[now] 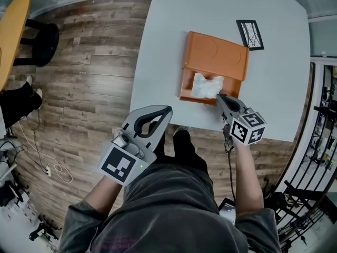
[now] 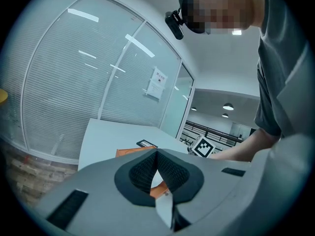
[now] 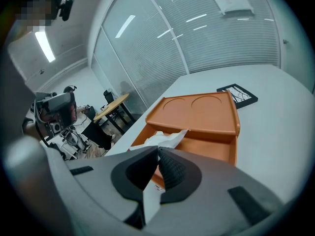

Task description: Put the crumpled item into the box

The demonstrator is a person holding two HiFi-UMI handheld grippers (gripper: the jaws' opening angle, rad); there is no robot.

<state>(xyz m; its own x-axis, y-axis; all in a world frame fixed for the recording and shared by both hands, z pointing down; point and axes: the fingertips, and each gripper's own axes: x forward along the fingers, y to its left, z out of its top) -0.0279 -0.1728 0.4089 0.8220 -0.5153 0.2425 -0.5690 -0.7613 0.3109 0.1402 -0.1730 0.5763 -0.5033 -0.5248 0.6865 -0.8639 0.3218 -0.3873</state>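
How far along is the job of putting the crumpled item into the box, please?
Done, it seems: the crumpled white paper lies inside the open part of the orange box. In hand: nothing visible; the right gripper sits at the box's near edge with jaws together, and the left gripper is held back, also shut. Left: probably only drawing the right gripper away.

The orange box point(image 1: 216, 57) lies flat on the white table point(image 1: 174, 25), close to its near edge. Its far half is covered by a flat orange panel pressed with two round hollows; its near half is an open, shallow tray. The crumpled white paper point(image 1: 206, 86) lies inside this open half, bunched loosely, one corner sticking up.
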